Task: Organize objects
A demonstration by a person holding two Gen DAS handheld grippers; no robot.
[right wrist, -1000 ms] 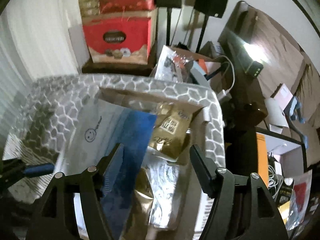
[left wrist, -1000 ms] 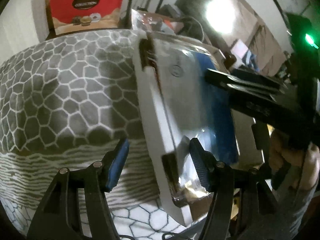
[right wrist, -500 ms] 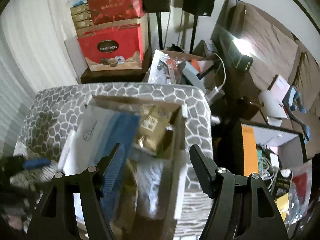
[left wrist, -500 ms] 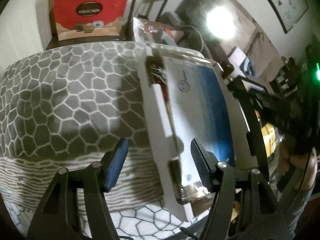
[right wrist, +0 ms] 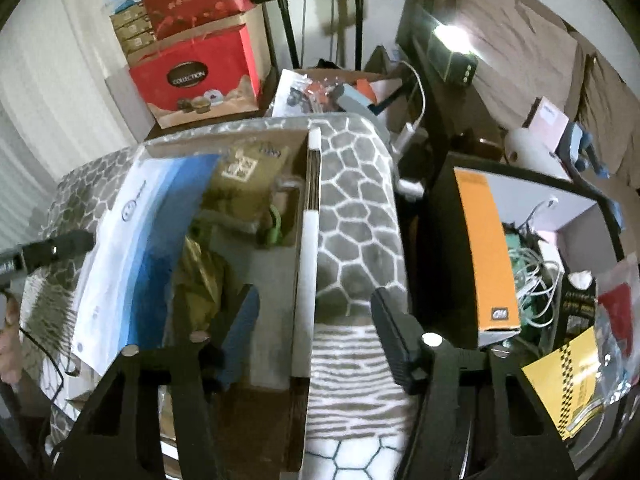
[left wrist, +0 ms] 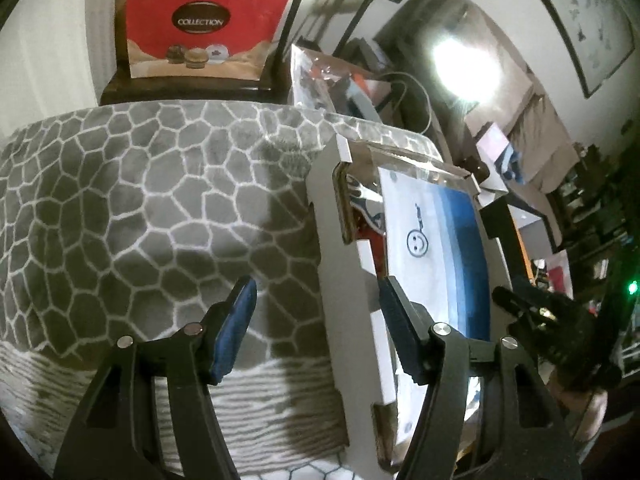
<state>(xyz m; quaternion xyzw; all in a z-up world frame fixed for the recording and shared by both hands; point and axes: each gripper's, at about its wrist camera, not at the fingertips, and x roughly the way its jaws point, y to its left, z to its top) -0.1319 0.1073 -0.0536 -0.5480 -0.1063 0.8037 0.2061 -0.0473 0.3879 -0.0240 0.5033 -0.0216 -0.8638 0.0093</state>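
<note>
Right claw [right wrist: 314, 340] straddles the cardboard box's white right wall [right wrist: 308, 248], jaws closing w/o clamping; left claw [left wrist: 316, 332], half-open, straddles its left wall [left wrist: 340, 280].

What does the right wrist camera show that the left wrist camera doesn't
Only the right wrist view looks down into the cardboard box, showing gold packets inside, plus an orange box beside the cushion. Only the left wrist view shows the smiley face clearly. Both share the blue-and-white pouch, the grey patterned cushion and the red Collection bag.
</note>
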